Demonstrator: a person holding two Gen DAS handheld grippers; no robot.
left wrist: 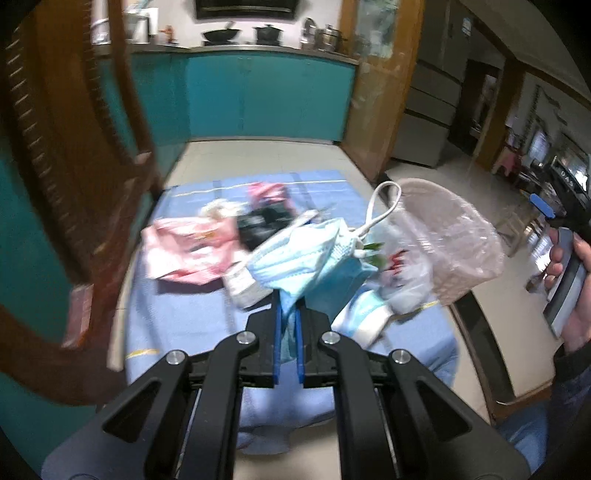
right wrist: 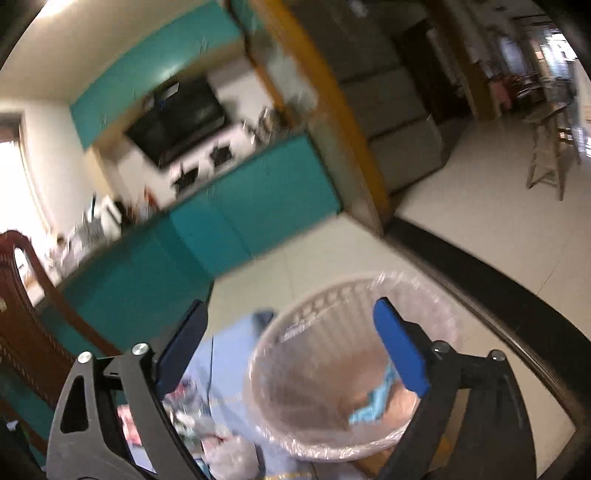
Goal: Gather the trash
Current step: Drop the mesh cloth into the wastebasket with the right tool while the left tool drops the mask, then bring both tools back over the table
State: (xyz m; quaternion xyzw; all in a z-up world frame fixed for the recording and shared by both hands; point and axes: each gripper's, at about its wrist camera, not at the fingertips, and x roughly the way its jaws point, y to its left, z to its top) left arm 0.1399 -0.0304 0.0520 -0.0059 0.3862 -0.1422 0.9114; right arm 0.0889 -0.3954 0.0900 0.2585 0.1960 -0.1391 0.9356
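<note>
- Room: kitchen with teal cabinets [left wrist: 269,92] under a steel counter; 2 dark pots [left wrist: 242,35] on the counter, a dark hood above.
- Pale tiled floor [right wrist: 480,229]; wooden door frame [left wrist: 380,92] at right opens onto a further room, too blurred to detail.
- Dark carved wooden chair [left wrist: 55,166] fills the left edge of the left wrist view.
- Surface: a blue mat [left wrist: 177,306] spread on the floor, thin yellow lines across it.
- Scattered on the mat: a pink wrapper [left wrist: 184,251], a black crumpled item [left wrist: 258,223], a clear plastic bag [left wrist: 406,280], a second mask [left wrist: 365,314] lying flat.
- Left gripper [left wrist: 288,317]: blue pads pressed nearly together, pinching a light blue face mask [left wrist: 299,258]; mask is crumpled, pleated, its white ear loop [left wrist: 384,206] sticking up.
- The held mask hangs lifted above the mat, just left of the bin.
- Bin [left wrist: 454,240]: pale slatted basket lined with a clear film bag, at the mat's right edge.
- Right wrist view: a scrap of light blue trash [right wrist: 373,402] lies inside the bin [right wrist: 317,424].
- Right gripper [right wrist: 291,354]: fingers spread wide, nothing between them, poised above the bin mouth.
- A hand [left wrist: 572,280] holds the right gripper's handle at the far right.
</note>
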